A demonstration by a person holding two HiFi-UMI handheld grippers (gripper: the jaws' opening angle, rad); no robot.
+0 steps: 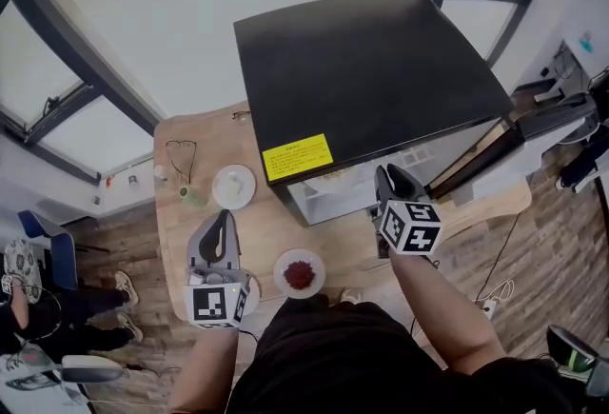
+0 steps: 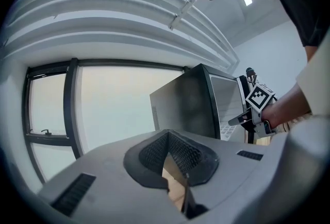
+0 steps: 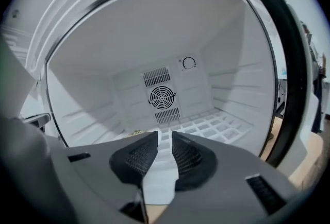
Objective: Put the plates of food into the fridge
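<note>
The black-topped mini fridge (image 1: pixel 371 69) stands open, its door (image 1: pixel 481 158) swung to the right. My right gripper (image 1: pixel 387 176) is at the opening and faces the white inside (image 3: pixel 170 58). Its jaws (image 3: pixel 165 138) stand a little apart with nothing between them. Something yellowish (image 3: pixel 135 132) lies low on the fridge floor, mostly hidden behind the jaws. A plate of red food (image 1: pixel 300 274) sits on the wooden table (image 1: pixel 266 231) near me. My left gripper (image 1: pixel 221 222) hovers left of that plate, its tips (image 2: pixel 166 135) together and empty.
A white dish (image 1: pixel 234 186), a small green cup (image 1: pixel 193 196) and a pair of glasses (image 1: pixel 181 155) lie at the table's back left. Windows run behind the table. A person's legs (image 1: pixel 95 303) show on the floor at far left.
</note>
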